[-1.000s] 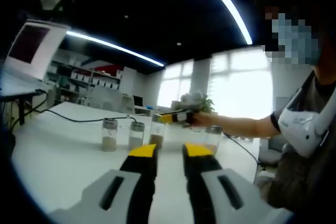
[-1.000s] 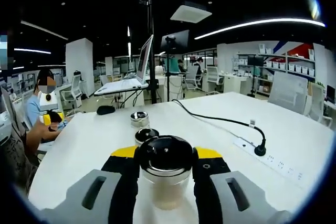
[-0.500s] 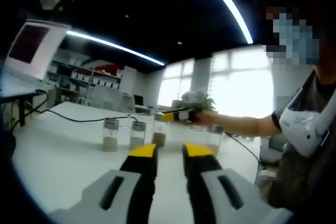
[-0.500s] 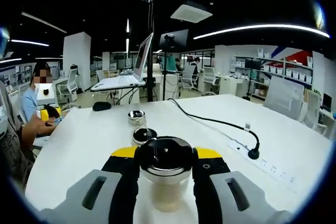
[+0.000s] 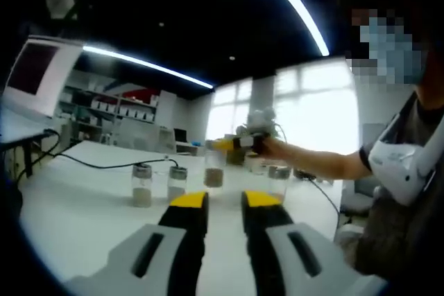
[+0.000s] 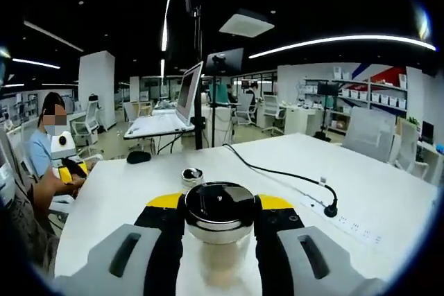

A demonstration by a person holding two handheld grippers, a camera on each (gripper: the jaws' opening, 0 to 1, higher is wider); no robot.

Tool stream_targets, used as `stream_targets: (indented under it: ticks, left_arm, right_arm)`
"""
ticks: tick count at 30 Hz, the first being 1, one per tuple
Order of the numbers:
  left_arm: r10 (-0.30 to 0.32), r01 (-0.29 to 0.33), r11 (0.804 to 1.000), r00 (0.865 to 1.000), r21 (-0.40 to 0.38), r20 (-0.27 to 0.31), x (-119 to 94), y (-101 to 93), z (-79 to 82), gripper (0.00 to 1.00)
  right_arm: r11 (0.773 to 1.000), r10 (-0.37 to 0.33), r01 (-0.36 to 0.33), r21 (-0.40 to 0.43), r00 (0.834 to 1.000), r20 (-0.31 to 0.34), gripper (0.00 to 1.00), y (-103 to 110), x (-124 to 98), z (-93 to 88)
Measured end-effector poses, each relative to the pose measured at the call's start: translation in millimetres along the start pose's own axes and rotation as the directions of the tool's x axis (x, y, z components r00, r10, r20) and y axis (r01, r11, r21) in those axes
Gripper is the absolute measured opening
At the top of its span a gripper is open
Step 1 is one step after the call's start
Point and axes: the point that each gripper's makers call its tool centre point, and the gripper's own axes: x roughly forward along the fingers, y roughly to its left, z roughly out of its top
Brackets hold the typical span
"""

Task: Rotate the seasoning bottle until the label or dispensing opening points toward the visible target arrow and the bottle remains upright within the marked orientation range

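Right hand-held gripper [image 6: 219,216] clamped on the seasoning bottle [image 6: 219,240], jaws pressed against both sides just under the shiny black cap [image 6: 219,207]. From the left gripper view, bottle [image 5: 214,171] hanging clear above the white tabletop [image 5: 76,199], roughly upright, right hand-held gripper [image 5: 236,143] pinching it near the top. Two more glass jars [image 5: 141,185] [image 5: 177,181] standing side by side on the tabletop toward its far edge, another one [image 5: 277,181] off to the other side. Left hand-held gripper [image 5: 225,202] empty, yellow-tipped jaws slightly parted, just hovering low over the tabletop and well apart from the bottles.

Looks like mid-reorient: bottle lifted and gripped, not yet set back down. No target arrow or marked range visible anywhere, and no readable label on the bottle, so can't tell how close the heading is. Next move probably calls for a wrist twist about the bottle's vertical axis while keeping it plumb, then a gentle lowering onto the tabletop before letting go. Main risk: tipping on release.

A black cable [image 6: 277,171] and power strip [image 6: 354,223] lying toward the tabletop's far side in the right gripper view.
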Motion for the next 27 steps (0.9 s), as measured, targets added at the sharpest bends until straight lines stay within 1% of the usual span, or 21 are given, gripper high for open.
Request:
stream_targets:
  ticks: [4,8,12,17,20,27]
  left_arm:
    - [-0.001,0.001,1.0,1.0,0.007,0.017,-3.7,-2.1,6.3,0.2]
    - [0.002,-0.002,1.0,1.0,0.012,0.03,-6.6,-1.7,10.2,0.2]
    - [-0.002,0.002,1.0,0.999,0.015,0.036,-7.1,-3.7,11.6,0.2]
    - [-0.007,0.006,1.0,0.999,0.031,0.041,-7.8,-8.4,13.7,0.2]
    - [-0.011,0.009,0.999,0.999,0.032,0.051,-9.0,-11.3,16.2,0.2]
    - [-0.012,0.009,0.999,0.998,0.037,0.069,-11.3,-13.2,21.3,0.2]
  right_arm:
    - [1.0,-0.006,0.006,-0.009,1.0,0.019,0.38,8.9,-7.1,10.4]
    - [1.0,-0.012,0.013,-0.02,0.998,0.055,0.38,17.3,-16.1,26.3]
    - [1.0,-0.019,0.02,-0.009,0.996,0.085,0.38,27.5,-24.5,38.1]
    - [0.998,-0.047,0.052,-0.039,0.993,0.108,0.38,42.4,-31.1,44.5]
    - [0.998,-0.058,0.06,-0.008,0.987,0.148,0.38,48.5,-35.6,49.6]
    - [0.997,-0.081,0.082,-0.001,0.981,0.174,0.38,68.4,-40.1,48.4]
